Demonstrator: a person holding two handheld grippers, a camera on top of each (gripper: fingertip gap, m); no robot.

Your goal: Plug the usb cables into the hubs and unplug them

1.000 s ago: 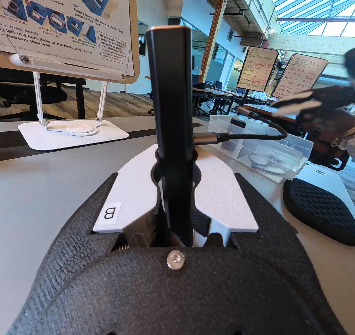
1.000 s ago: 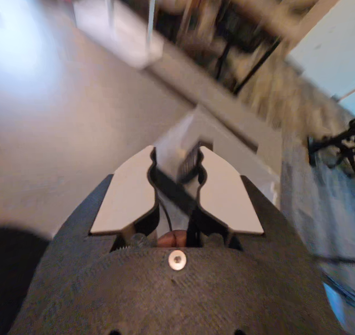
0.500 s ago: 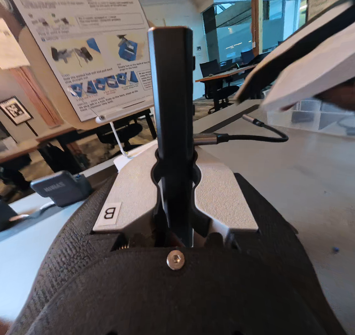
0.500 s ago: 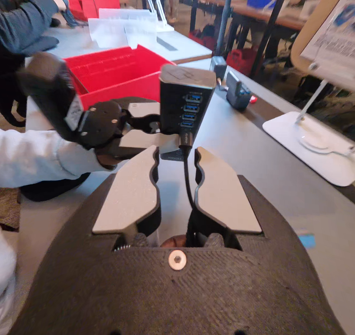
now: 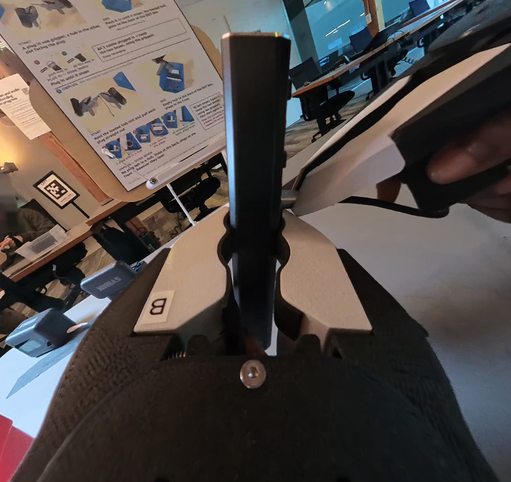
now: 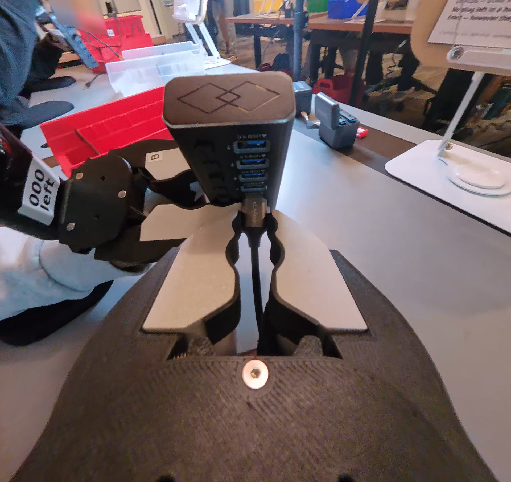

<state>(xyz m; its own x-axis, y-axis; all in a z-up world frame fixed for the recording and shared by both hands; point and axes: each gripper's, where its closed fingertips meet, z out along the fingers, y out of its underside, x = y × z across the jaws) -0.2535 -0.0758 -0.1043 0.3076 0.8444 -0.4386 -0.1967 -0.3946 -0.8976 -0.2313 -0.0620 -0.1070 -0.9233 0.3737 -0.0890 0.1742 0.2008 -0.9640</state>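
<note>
The tall rectangular USB hub [image 6: 229, 142] is matte black with a thin silver edge; its top face carries two overlapping outlined diamonds, and the four ports down its front have blue inserts. The dark grey metal plug [image 6: 253, 212] leads into a black cable [image 6: 256, 280]. Each gripper's fingers [image 6: 201, 280] are pale grey plates over black pads, set in a black textured printed body with one silver screw; the left gripper [image 5: 253, 236] bears a white sticker with a black letter. The tabletop [image 6: 387, 247] is light grey with a black strip. A bright red plastic bin [image 6: 110, 131] sits behind the hub, and a white flat stand base [image 6: 431, 175] lies to the right.
</note>
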